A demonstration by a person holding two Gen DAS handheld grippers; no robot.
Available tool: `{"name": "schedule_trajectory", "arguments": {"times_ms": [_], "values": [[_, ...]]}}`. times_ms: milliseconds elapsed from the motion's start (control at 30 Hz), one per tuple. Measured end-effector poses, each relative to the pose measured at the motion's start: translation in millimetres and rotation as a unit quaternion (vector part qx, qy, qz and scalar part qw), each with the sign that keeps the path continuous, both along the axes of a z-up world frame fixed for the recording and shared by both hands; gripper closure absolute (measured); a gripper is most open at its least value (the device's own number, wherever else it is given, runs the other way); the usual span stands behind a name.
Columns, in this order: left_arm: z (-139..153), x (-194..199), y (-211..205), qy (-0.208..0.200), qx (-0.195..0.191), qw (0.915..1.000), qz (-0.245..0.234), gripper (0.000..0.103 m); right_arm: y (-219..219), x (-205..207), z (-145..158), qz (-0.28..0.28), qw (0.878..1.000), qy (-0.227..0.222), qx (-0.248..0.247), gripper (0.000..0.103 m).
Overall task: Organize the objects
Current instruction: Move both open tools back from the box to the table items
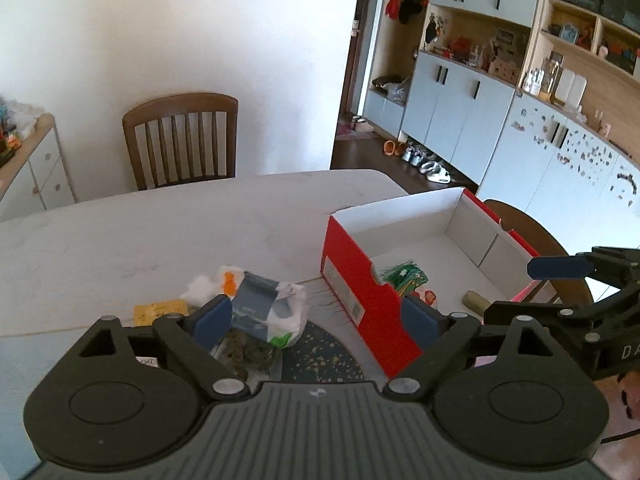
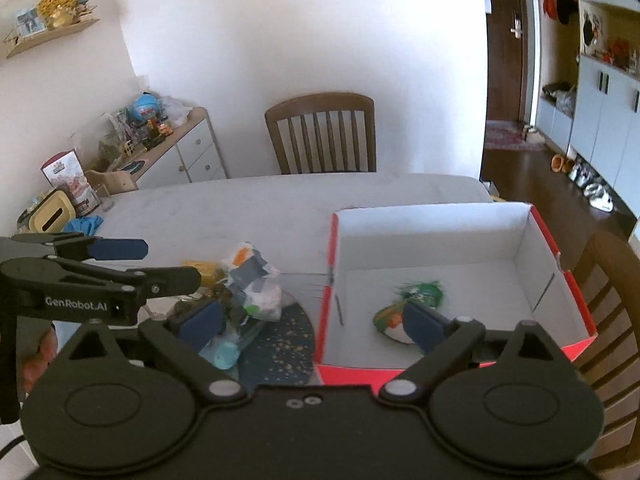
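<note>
A red shoebox [image 1: 360, 280] [image 2: 560, 280] with a white inside stands open on the white table [image 1: 160, 232]. In it lie a green snack packet [image 1: 404, 276] [image 2: 420, 294] and a tan cylinder [image 1: 474, 300]. Left of the box is a pile of small items: a blue-grey packet in clear plastic [image 1: 260, 304] [image 2: 256, 280], a yellow item [image 1: 160, 308] and white fluff [image 1: 198, 288]. My left gripper [image 1: 320, 320] is open and empty, straddling the box's near corner and the pile. My right gripper [image 2: 312, 324] is open and empty over the box's left wall.
A dark speckled round mat [image 1: 320, 356] [image 2: 280, 344] lies under the pile at the table's near edge. Wooden chairs stand at the far side [image 1: 180, 140] [image 2: 320, 132] and to the right [image 2: 612, 300]. A sideboard with clutter [image 2: 160, 140] stands at the left wall.
</note>
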State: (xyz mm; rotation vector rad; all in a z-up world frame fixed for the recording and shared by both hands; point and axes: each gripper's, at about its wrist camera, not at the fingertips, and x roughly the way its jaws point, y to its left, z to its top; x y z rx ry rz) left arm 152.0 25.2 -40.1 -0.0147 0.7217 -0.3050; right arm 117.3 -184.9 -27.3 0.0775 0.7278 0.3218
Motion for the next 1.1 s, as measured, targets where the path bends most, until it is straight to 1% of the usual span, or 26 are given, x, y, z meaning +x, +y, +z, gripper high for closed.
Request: {"name": "schedule_trajectory", "arguments": {"times_ms": [133,267,300,333,367,500,600,667,800,933,1100], "values": [[-0.3,-6.9,20.6,0.002,-0.009,1.0000,0.002,0.010,15.4,-7.4,-1.3,-0.008,1.000,-0.001,0.018,0.004],[-2.3,-15.4,38.5,0.001,-0.007,1.0000,0.002,0.010,30.0,-13.3,-4.3,-0.012,1.000,-0.003,0.017,0.003],[-3.2,-17.0,42.8,0.000,-0.006,1.0000,0.005,0.008,33.4,-14.9,-5.4,-0.012,1.000,-0.003,0.017,0.002],[-4.1,-18.8,46.4,-0.001,-0.005,1.0000,0.008,0.003,36.1,-16.3,-6.4,-0.013,1.000,-0.003,0.017,0.002],[-5.4,-20.0,50.8,-0.001,-0.005,0.9999,0.009,0.000,39.0,-17.6,-7.7,-0.013,1.000,-0.001,0.017,0.002],[-8.7,-25.1,68.5,-0.010,-0.018,0.9997,0.017,0.000,48.9,-21.1,-12.9,-0.012,1.000,0.007,0.018,0.002],[-13.3,-28.3,79.1,-0.022,-0.018,0.9995,0.016,0.000,59.4,-22.6,-16.2,-0.008,1.000,0.009,0.012,0.002],[-18.5,-29.7,84.8,-0.027,-0.020,0.9994,0.008,0.000,66.2,-23.6,-18.7,-0.005,1.000,0.009,0.010,0.002],[-34.2,-30.7,88.8,-0.019,-0.008,0.9997,-0.016,0.000,80.2,-23.7,-24.9,0.003,1.000,0.014,0.007,0.002],[-51.9,-30.3,95.4,-0.004,-0.010,0.9999,-0.011,0.000,92.4,-23.5,-33.9,0.011,1.000,0.019,-0.002,0.002],[-66.0,-27.7,109.0,0.000,-0.013,0.9999,0.006,0.000,105.6,-19.9,-48.3,0.014,0.999,0.027,-0.008,0.002]]}}
